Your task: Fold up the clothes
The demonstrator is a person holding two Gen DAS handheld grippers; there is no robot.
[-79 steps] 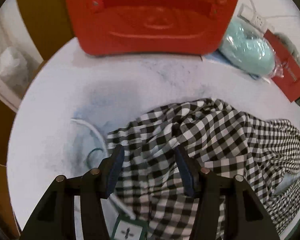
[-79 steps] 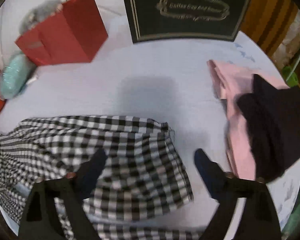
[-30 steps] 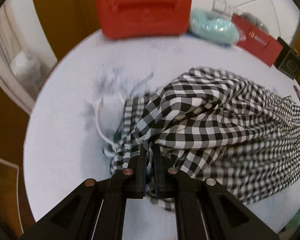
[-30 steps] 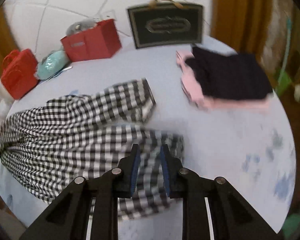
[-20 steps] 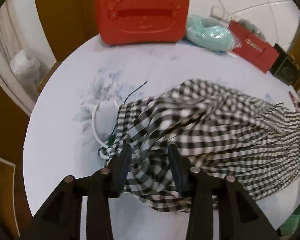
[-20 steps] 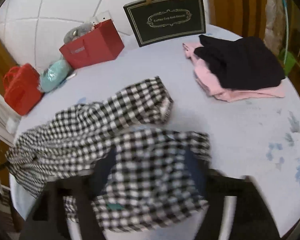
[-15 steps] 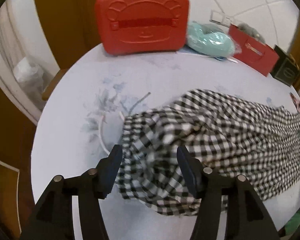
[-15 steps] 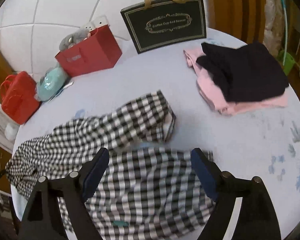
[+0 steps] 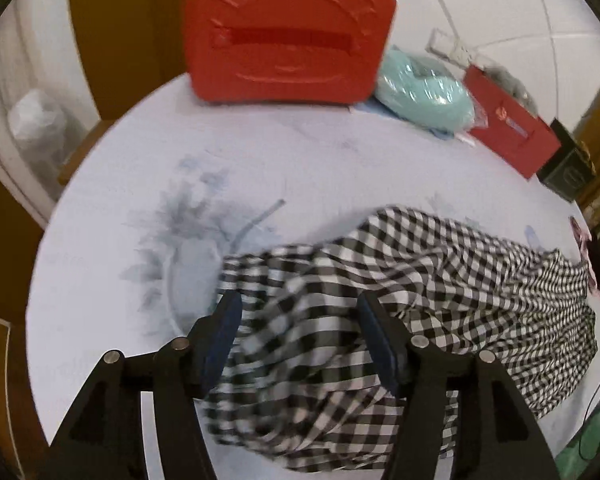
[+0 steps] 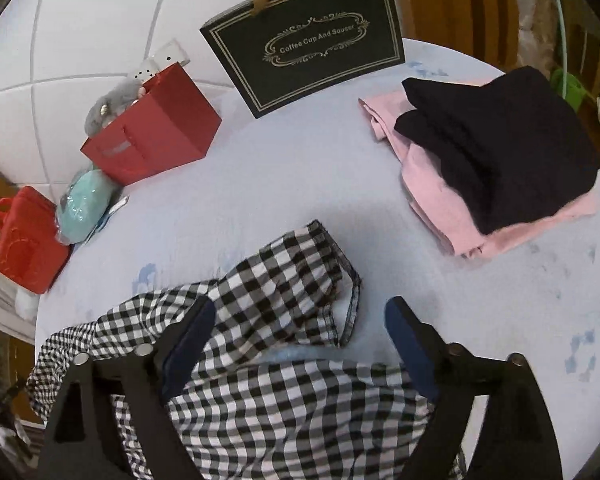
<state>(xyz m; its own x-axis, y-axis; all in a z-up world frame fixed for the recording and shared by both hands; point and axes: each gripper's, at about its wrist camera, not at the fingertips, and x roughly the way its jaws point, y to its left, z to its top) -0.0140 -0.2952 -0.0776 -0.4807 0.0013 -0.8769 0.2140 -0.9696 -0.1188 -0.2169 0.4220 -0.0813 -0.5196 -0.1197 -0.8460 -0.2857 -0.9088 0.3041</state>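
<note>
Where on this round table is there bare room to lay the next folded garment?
Bare cloth spans the middle, between the black-and-white checked garment, the red paper bag and the black gift bag. More lies left of the checked garment, before the red plastic case. The far edge and the pink-and-black folded stack are crowded.

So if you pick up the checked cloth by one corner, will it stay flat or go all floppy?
Probably floppy: the checked cloth already lies in soft wrinkles and folds on the table, so it would likely droop and bunch. It looks thin, so probably light for its size. It shouldn't roll or break, though a loose flap may unfold when lifted.
</note>
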